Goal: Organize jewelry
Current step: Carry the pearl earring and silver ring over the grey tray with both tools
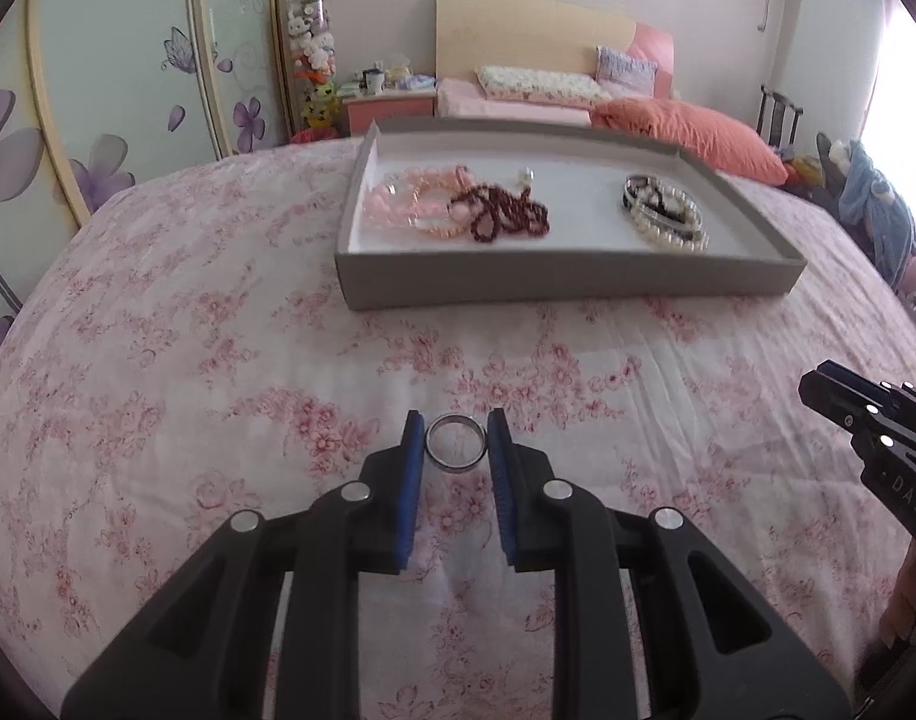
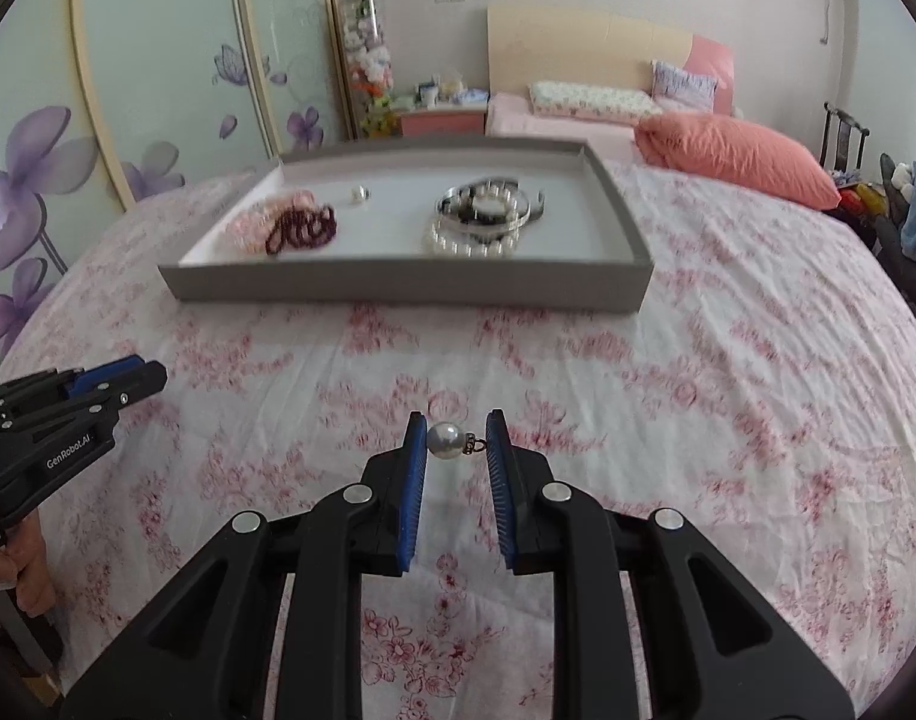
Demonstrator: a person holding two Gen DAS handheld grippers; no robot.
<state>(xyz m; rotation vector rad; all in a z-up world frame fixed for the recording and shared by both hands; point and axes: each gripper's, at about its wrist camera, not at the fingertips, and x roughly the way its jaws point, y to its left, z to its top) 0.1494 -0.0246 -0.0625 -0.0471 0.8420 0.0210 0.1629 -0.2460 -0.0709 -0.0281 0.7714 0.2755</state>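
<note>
Left gripper [image 1: 456,441] low in the middle of its own frame, blue pads pinching a silver ring [image 1: 456,449] from both sides, ring held up off the floral bedsheet [image 1: 176,396]. Right gripper [image 2: 456,441] in the same spot of its own view, clamped on a pearl pendant [image 2: 444,440]: pearl against the left pad, small metal loop touching the right pad. Both held above the sheet, not resting on it.

Grey tray [image 1: 568,284] sitting on the bed in the upper middle of the left wrist view, well apart from both grippers. Inside, toward the left end: pink bead bracelets [image 1: 407,204] with a dark red bead string [image 1: 505,215] piled partly over them. Just behind that, one loose pearl piece [image 1: 525,175] near the back wall. Toward the right end: a pearl bracelet [image 1: 667,228] tangled up with a silver bangle [image 1: 637,185] and something dark, hard to make out exactly.

Right gripper also poking in at the right edge of the left wrist frame, with fingers [image 1: 904,606] of the person's hand below it. Same deal mirrored in the other view: left gripper at the left edge, hand [image 2: 20,564] wrapped on the handle below it.

Background up top: orange pillow [image 1: 691,135], headboard [image 1: 517,30], wardrobe doors [image 1: 98,90] with purple flowers on the left.
</note>
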